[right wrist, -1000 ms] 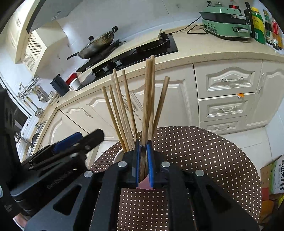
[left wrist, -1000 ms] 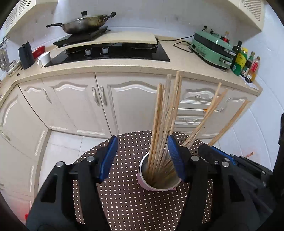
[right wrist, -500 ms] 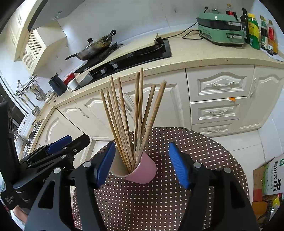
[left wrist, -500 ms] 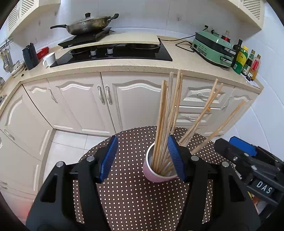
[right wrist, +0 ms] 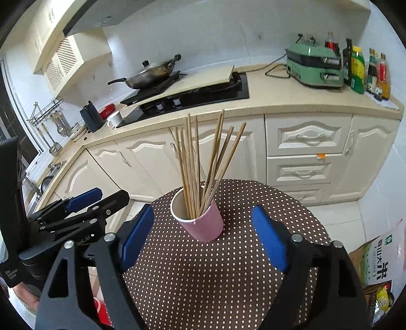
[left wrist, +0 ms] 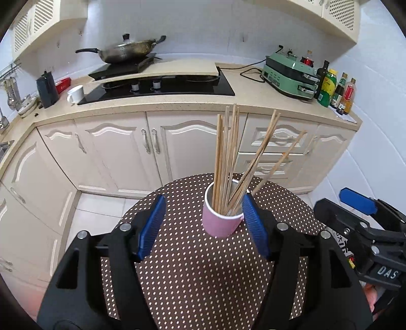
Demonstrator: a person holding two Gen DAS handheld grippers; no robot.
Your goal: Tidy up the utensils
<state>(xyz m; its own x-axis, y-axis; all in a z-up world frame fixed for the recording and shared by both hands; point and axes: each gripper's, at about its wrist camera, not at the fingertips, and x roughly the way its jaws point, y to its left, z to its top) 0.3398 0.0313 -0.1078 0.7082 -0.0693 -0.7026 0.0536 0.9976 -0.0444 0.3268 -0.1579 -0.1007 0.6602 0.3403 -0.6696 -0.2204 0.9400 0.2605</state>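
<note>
The left hand-held gripper (left wrist: 203, 226) and right hand-held gripper (right wrist: 203, 236) both stand wide open, empty, touching nothing. The pink cup (left wrist: 221, 224) stands upright, holding a fanned bundle of wooden chopsticks (left wrist: 228, 157). It sits toward the far edge of the round dotted table (left wrist: 192, 279), just ahead of each gripper's fingertips and close to the left gripper's right pad.

A small kitchen with white tiled walls (left wrist: 203, 30) and a pale tiled floor (right wrist: 337, 215). Cream cabinets with arched panel doors (left wrist: 121, 154) run along the far side under a speckled beige stone countertop (left wrist: 253, 101), which bends toward the near left. A black glass hob (left wrist: 162, 87) is set into it. Cream louvred upper cabinets (left wrist: 35, 22) hang at the far left. In the near middle stands a round table covered in brown white-dotted cloth (left wrist: 192, 274). Even daylight fills the room.
</note>
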